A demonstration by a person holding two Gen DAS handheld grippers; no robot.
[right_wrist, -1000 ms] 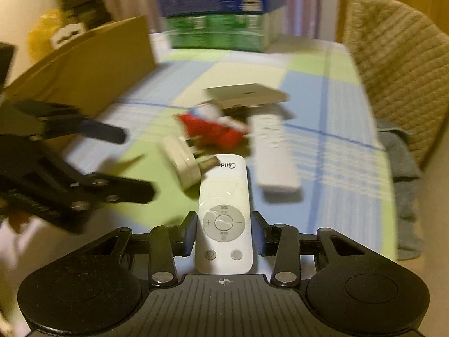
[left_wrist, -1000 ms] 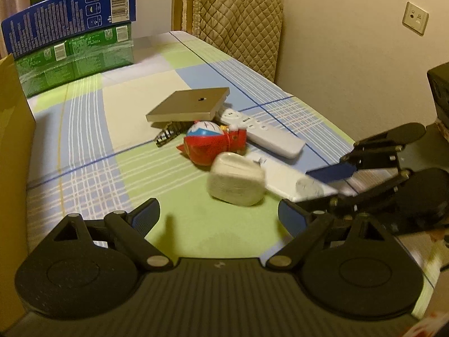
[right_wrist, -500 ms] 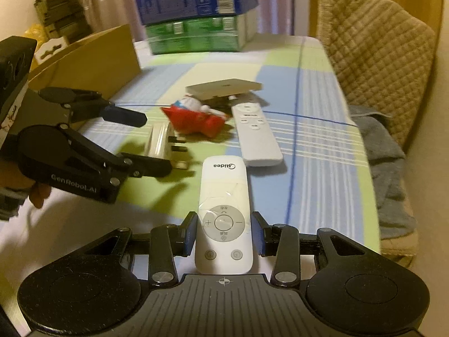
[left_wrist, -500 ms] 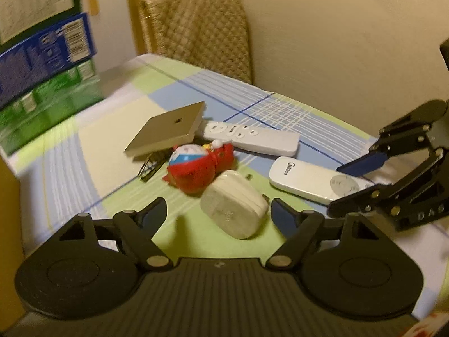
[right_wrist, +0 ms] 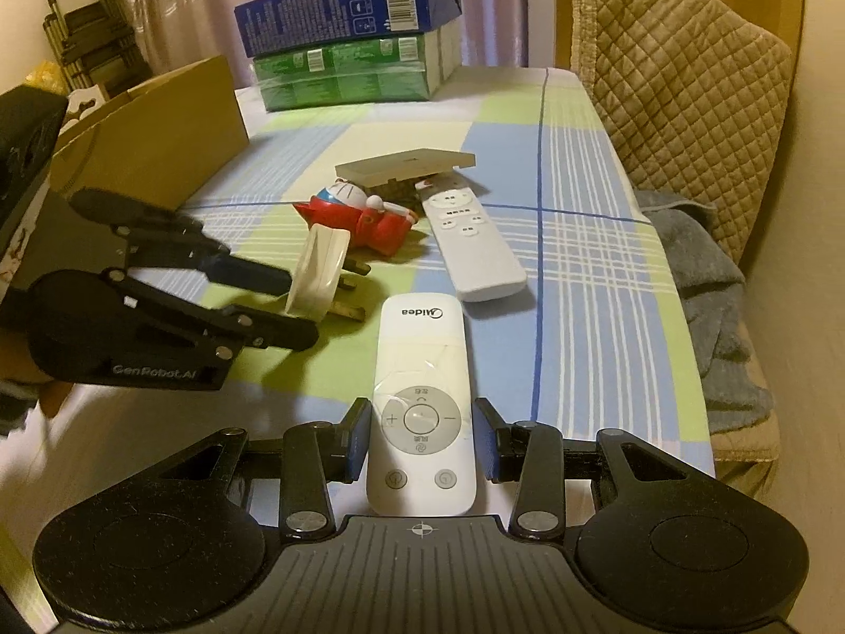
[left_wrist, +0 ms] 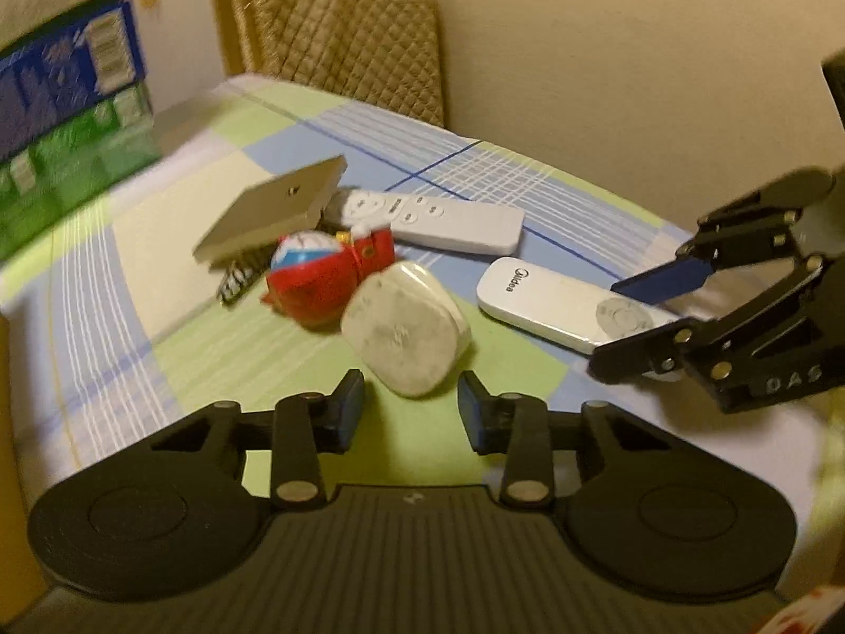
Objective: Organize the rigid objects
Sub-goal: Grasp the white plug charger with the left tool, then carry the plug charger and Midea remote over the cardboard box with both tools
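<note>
A white plug adapter [left_wrist: 406, 327] stands on its edge on the checked tablecloth. My left gripper [left_wrist: 412, 401] is shut on the white plug [right_wrist: 319, 264], one finger on each flat face, as the right wrist view shows for that gripper [right_wrist: 298, 306]. A white Midea remote [right_wrist: 422, 370] lies flat on the cloth with my right gripper [right_wrist: 422, 422] shut on its button end. The left wrist view shows the same remote [left_wrist: 549, 301] between the right gripper's [left_wrist: 607, 325] fingers.
Behind the plug lie a red toy figure [right_wrist: 364, 216], a longer white remote [right_wrist: 470, 243] and a flat tan box [right_wrist: 406, 164]. A cardboard box [right_wrist: 158, 127] stands at the left, stacked cartons [right_wrist: 348, 53] at the back, and a quilted chair [right_wrist: 686, 79] with grey cloth [right_wrist: 713, 290] at the right.
The left jaws have narrowed from wide open to shut around the white plug, and the left view has rolled a little. The right gripper keeps its hold on the Midea remote.
</note>
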